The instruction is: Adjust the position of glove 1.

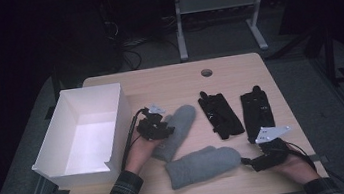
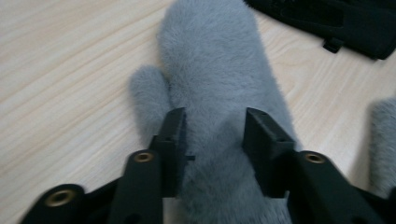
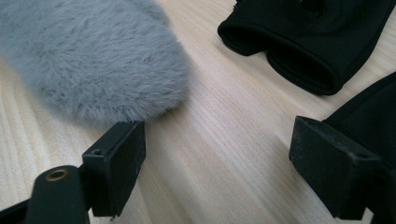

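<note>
your left hand-held gripper (image 1: 156, 126) sits over the upright grey mitten (image 1: 177, 129), just right of the white box (image 1: 84, 134). in the left gripper view the left hand-held gripper (image 2: 212, 140) has its 2 black jaws partly spread, one on each side of the mitten (image 2: 215, 70)'s body near the cuff end. the fur fills the gap between them, but you cannot tell whether the pads press into it or just brush it. the mitten lies flat on the counter (image 1: 168, 80), its thumb (image 2: 147, 93) sticking out to the left in that view and its rounded tip pointing away from you.

your right hand-held gripper (image 1: 264, 158) rests low on the counter near the front right corner, with the grey three-cornered plate (image 1: 270, 133) on top. in the right gripper view the right hand-held gripper (image 3: 219, 154) is spread wide with bare wood between the jaws and nothing held. its left jaw sits just beside the rounded end of the second grey mitten (image 3: 93, 56), which lies crosswise in front of you (image 1: 203, 164). its right jaw is close against 1 of the black gloves (image 3: 369, 112).

the 2 black gloves (image 1: 220, 113) (image 1: 257, 111) lie side by side on the right half of the counter, beyond your right hand. the white box stands open at the left edge.
</note>
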Demonstrator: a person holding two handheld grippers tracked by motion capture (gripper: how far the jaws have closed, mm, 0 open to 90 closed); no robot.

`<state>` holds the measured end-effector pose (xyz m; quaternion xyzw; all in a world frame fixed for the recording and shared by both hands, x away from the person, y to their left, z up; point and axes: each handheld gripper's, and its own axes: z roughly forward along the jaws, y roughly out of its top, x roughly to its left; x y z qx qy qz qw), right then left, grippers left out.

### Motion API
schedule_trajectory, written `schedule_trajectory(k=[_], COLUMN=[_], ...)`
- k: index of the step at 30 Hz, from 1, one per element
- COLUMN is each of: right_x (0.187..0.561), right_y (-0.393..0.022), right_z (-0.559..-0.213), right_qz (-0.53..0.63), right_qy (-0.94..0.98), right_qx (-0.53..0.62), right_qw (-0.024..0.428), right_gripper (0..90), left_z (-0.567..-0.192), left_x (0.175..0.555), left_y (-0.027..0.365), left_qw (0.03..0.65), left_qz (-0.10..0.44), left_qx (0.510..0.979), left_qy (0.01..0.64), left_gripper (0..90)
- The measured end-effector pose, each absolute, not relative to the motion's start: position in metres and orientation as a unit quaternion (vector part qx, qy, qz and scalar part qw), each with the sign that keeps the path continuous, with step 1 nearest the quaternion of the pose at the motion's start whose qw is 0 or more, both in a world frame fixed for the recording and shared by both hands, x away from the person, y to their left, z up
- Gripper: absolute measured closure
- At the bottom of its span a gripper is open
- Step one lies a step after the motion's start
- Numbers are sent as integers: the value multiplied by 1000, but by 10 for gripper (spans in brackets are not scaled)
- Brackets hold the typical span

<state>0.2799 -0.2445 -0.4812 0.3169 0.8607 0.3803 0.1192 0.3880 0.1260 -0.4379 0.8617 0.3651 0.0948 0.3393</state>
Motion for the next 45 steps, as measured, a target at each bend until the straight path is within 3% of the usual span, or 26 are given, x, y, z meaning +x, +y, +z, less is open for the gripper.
schedule_trajectory(k=[4,10,14,31,45], right_x=[280,280,280,280,280], right_y=[-245,-245,-244,-245,-245], right_z=[-481,-481,-481,-481,-481], right_qz=[381,381,381,380,380], right_qy=[860,860,860,861,861], right_qx=[317,317,317,317,316], right_qw=[119,119,120,119,120], right_gripper=[186,186,186,186,186], left_z=[-447,-451,-449,-405,-375], left_x=[389,389,392,381,352], left_y=[119,117,121,131,114], left_qw=[320,308,320,400,419], left_qz=[100,106,92,37,-26], left_qx=[872,881,881,872,892], left_qy=[357,342,336,280,168], left_gripper=[595,798,848,865,865])
